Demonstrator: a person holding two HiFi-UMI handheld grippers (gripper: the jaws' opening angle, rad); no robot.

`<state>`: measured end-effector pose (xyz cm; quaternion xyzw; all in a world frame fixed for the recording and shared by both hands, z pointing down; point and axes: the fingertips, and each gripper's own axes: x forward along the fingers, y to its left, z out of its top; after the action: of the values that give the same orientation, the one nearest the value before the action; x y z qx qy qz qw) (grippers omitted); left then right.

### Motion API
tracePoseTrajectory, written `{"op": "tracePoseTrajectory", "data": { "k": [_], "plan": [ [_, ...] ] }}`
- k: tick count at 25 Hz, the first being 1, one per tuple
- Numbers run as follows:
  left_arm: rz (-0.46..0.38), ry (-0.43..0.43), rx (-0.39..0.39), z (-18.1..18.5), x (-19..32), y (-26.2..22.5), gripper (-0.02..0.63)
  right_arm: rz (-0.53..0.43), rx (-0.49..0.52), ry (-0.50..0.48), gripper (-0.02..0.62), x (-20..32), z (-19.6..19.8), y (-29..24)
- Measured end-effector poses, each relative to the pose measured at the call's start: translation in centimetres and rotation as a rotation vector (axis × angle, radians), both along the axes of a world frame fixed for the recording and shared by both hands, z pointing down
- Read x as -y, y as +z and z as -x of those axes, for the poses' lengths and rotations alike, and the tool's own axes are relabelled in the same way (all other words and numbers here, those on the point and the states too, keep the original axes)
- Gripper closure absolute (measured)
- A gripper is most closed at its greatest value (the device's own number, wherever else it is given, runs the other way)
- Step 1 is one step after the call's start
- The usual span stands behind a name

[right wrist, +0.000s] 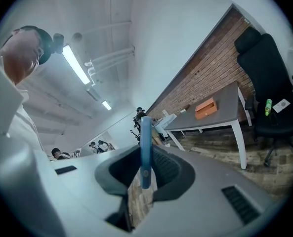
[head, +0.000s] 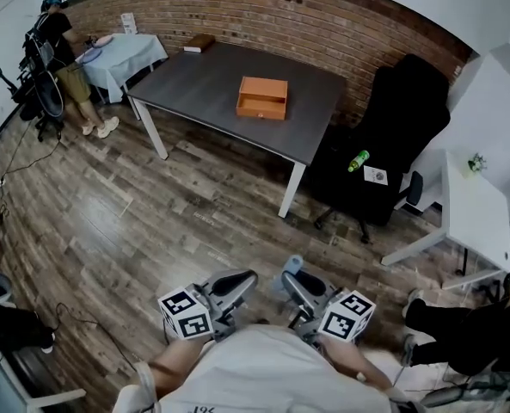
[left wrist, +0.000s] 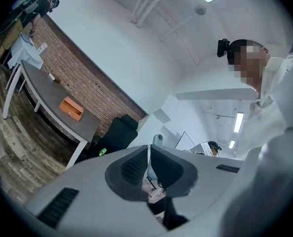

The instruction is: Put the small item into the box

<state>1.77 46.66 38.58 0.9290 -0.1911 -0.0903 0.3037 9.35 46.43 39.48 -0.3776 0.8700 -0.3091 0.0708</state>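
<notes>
An orange box (head: 261,98) with a drawer front lies on the dark grey table (head: 203,84), far ahead of me; it also shows in the left gripper view (left wrist: 70,108) and the right gripper view (right wrist: 206,108). Both grippers are held close to my body, well short of the table. My right gripper (head: 294,284) (right wrist: 145,158) is shut on a thin, flat blue item (right wrist: 146,147) that stands upright between its pads; its top edge shows in the head view (head: 293,265). My left gripper (head: 234,286) (left wrist: 148,158) is shut, with nothing between its jaws.
A black office chair (head: 392,136) with a green bottle (head: 359,160) and a card on its seat stands at the table's right end. A white desk (head: 474,213) is further right. A brown book-like thing (head: 199,43) lies at the table's far edge. A person (head: 65,58) stands by a cloth-covered small table (head: 121,58), far left.
</notes>
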Motion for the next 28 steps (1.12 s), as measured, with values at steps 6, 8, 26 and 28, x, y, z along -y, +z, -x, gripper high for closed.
{"op": "tracePoseTrajectory", "data": {
  "k": [6,8,26,28],
  "plan": [
    [0.022,-0.022,-0.010,-0.8,-0.3,0.3,0.580,0.012,-0.018,-0.021,0.517,0.1,-0.8,0.2],
    [0.019,-0.030,-0.008,-0.9,-0.2,0.2,0.580,0.013,-0.013,-0.017,0.517,0.5,-1.1,0.0],
    [0.010,-0.019,0.004,1.9,6.2,1.5,0.580,0.043,-0.059,0.047,0.517,8.1,0.8,1.4],
    [0.005,-0.001,0.000,2.6,8.3,1.4,0.580,0.059,-0.070,0.064,0.517,9.9,1.7,1.7]
  ]
}}
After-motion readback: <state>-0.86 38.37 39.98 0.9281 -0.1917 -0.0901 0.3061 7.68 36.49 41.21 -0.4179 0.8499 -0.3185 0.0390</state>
